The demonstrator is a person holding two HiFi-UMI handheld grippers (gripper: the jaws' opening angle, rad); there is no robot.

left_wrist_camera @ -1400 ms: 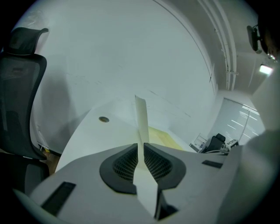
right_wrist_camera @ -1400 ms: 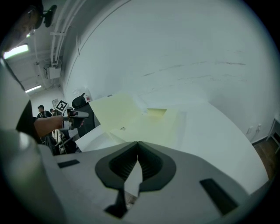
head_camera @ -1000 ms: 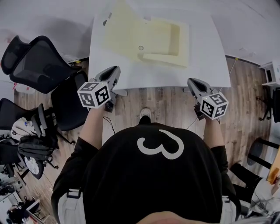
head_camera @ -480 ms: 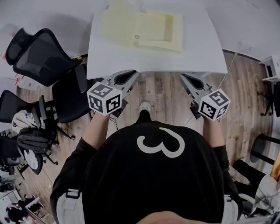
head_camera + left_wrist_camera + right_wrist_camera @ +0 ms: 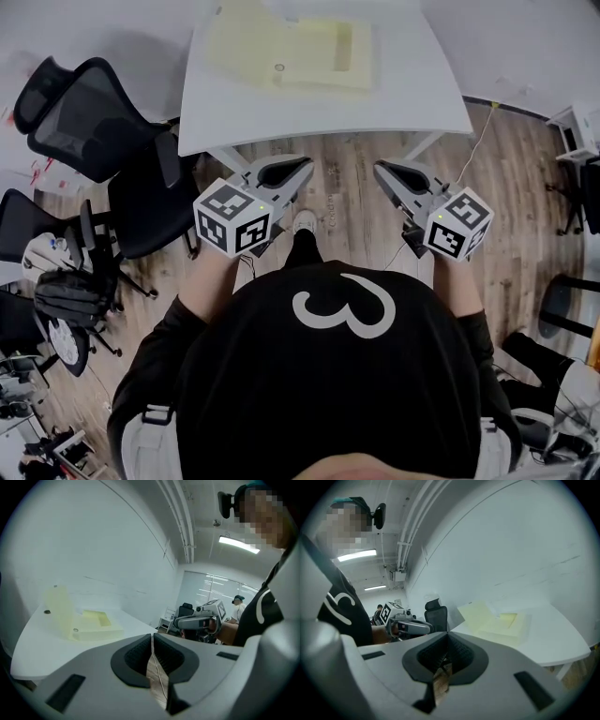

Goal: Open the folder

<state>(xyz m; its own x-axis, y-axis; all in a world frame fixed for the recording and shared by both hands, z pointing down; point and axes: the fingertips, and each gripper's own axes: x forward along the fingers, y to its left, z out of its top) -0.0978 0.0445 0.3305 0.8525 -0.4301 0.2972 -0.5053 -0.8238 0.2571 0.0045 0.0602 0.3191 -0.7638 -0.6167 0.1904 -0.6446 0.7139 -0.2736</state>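
The pale yellow folder lies open on the far part of the white table, its flap with a round snap spread to the left. The left gripper view shows the folder with its flap standing up, and in the right gripper view the folder lies far off. My left gripper and right gripper hang over the floor in front of the table's near edge, tips turned toward each other. Both are shut and hold nothing.
Black office chairs crowd the left side beside the table. Wooden floor lies under the grippers, with the person's shoe and a thin cable on it. More chair bases stand at the right edge.
Both grippers have drawn back from the table's edge toward the body and swung inward to face each other. The folder has not moved on the table.
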